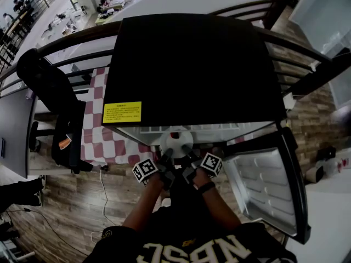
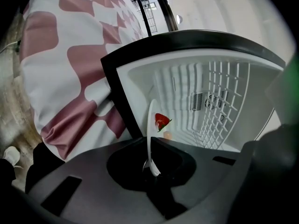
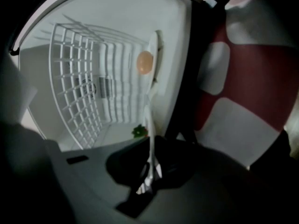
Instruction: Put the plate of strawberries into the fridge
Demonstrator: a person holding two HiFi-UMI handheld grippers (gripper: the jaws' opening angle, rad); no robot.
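Note:
A white plate (image 1: pixel 175 141) hangs at the mouth of the open black fridge (image 1: pixel 192 64), held by its near rim from both sides. My left gripper (image 1: pixel 166 158) is shut on the rim (image 2: pixel 150 164); that view shows the plate (image 2: pixel 150 120) edge-on with a red strawberry (image 2: pixel 161 121) on it. My right gripper (image 1: pixel 189 154) is shut on the rim as well (image 3: pixel 149 171). Its view shows the plate (image 3: pixel 152 92) edge-on, a pale orange fruit (image 3: pixel 145 62) on it and a green strawberry leaf (image 3: pixel 138 131). Behind lie the white fridge interior and wire shelf (image 2: pixel 224 106).
The fridge door (image 1: pixel 269 185) stands open at the right, its white inner shelves facing up. A red-and-white checked cloth (image 1: pixel 101 141) covers the table beside the fridge on the left. A black chair (image 1: pixel 55 103) stands further left. A railing (image 1: pixel 307 70) runs behind.

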